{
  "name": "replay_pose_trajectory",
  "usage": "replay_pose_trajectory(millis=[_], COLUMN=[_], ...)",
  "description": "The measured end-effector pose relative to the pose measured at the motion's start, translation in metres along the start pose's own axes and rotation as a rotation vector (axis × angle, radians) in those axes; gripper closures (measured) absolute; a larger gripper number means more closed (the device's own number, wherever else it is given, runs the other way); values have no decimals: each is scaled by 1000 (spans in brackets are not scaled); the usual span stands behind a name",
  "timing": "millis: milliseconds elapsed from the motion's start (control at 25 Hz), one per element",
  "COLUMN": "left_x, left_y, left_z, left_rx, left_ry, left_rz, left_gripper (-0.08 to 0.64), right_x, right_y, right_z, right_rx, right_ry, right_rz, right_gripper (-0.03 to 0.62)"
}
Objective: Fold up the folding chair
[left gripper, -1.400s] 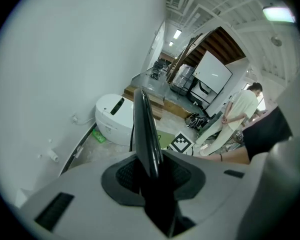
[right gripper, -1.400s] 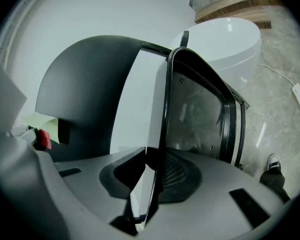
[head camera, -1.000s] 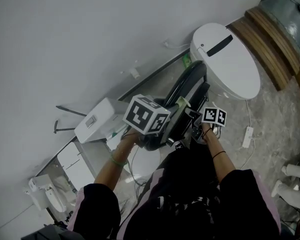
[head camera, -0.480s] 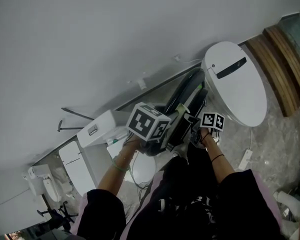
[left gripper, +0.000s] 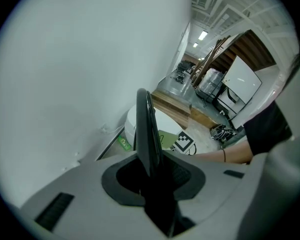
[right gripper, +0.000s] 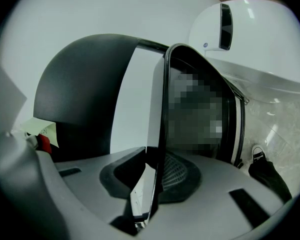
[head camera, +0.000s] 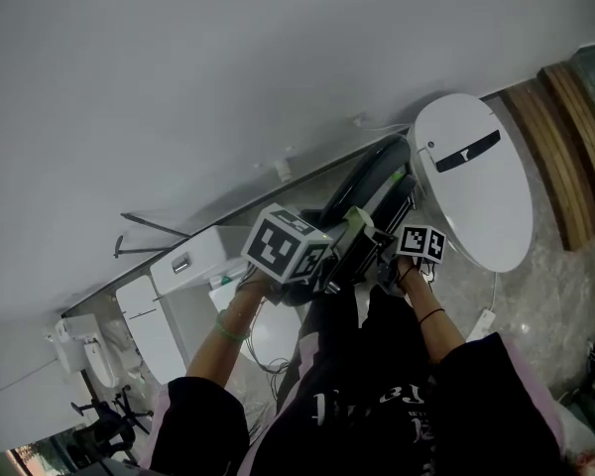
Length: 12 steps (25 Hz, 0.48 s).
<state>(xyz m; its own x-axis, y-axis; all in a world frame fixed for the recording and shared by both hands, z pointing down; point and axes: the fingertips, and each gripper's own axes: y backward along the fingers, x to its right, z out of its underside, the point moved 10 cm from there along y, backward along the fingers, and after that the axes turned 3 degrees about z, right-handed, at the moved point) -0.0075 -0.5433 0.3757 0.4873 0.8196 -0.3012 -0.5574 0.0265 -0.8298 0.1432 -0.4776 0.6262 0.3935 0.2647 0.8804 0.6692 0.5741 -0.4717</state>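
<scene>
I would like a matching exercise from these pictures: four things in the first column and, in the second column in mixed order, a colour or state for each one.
Column 1
1. folding chair
2. left gripper
3. oval appliance
4. wooden boards

Column 2
A. brown, at the right edge of the head view
B. jaws closed on a thin black edge
C. white, with a black slot
D. black, with a rounded top

Pairs: 1-D, 2-B, 3-C, 4-A

1. The folding chair point(head camera: 375, 194) is black, with a thin, dark frame.
2. It is folded almost flat, its panels close together.
3. It stands on edge, tilted, near the white wall point(head camera: 228, 67).
</scene>
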Motion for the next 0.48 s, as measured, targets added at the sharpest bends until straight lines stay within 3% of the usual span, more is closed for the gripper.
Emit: replay_pose_trajectory(millis=[480], left_x=[-91], left_y=[5], left_z=[-31], left_rx=[-28], left_ry=[-64], left_rz=[73], left_gripper=[473], right_x=[-27], right_y=[-58], right_z=[-36], right_rx=[73], right_ry=[-63], right_rz=[76], right_gripper=[514])
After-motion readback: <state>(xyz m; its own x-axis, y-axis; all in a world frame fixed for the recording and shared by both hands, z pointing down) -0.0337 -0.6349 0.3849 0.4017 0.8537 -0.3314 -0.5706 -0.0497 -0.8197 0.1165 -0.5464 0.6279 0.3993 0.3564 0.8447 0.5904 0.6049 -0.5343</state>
